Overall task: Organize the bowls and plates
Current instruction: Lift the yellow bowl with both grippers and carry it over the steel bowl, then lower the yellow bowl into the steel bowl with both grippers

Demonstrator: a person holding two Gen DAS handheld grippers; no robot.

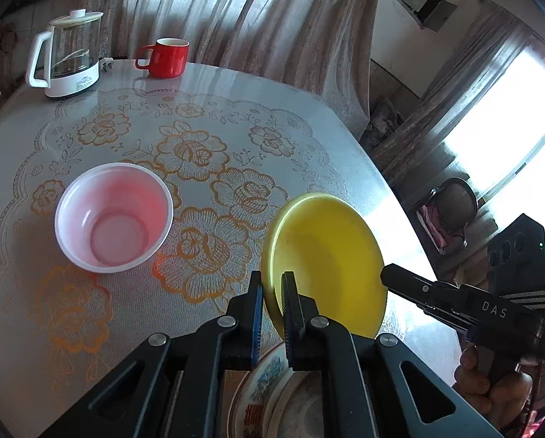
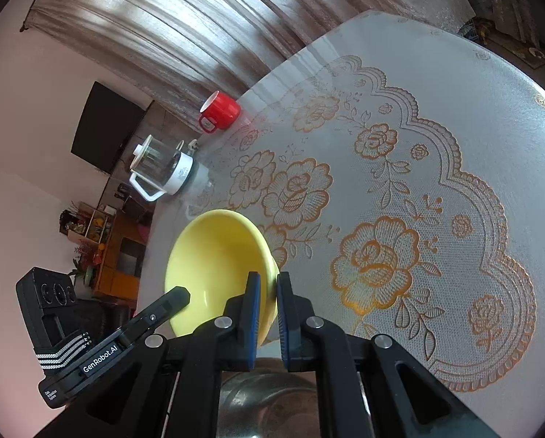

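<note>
- Both grippers, the left gripper and the right gripper, are clamped on opposite rims of the yellow bowl, lifted above the table.
- The pink bowl sits at ten o'clock, not yet stacked; a patterned plate lies below.

Left gripper points steeply downward, jaws clamped on a rim. Right gripper points downward from the opposite side, jaws likewise clamped on the rim. A hand grasps the right gripper's handle from below
</note>
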